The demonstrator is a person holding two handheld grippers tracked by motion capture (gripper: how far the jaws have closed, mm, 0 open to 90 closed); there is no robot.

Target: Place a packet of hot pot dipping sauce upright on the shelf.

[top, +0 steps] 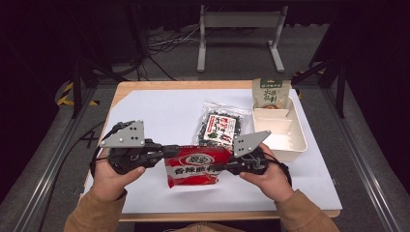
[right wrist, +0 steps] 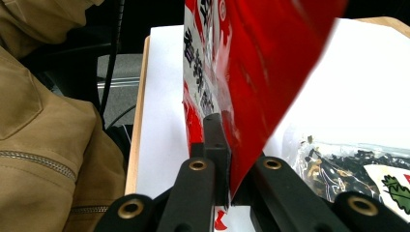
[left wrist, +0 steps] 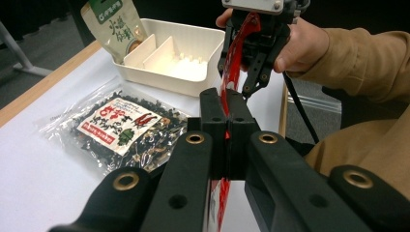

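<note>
A red snack bag [top: 196, 165] with white lettering hangs just above the white table sheet, held at both sides. My left gripper [top: 170, 152] is shut on its left edge and my right gripper [top: 220, 168] on its right edge. In the left gripper view the bag [left wrist: 233, 67] runs edge-on from my shut left gripper [left wrist: 226, 108] to the right gripper [left wrist: 255, 46] farther off. In the right gripper view my right gripper [right wrist: 223, 137] is clamped on the bag [right wrist: 261, 63], which rises in front of the camera.
A clear bag of dark dried pieces [top: 220, 126] [left wrist: 121, 128] [right wrist: 348, 164] lies behind the red bag. At the right stands a white divided tray [top: 303, 140] [left wrist: 159, 82] with a green-and-beige pouch [top: 270, 94] [left wrist: 113, 26] leaning in its far end. The sheet's left half is bare.
</note>
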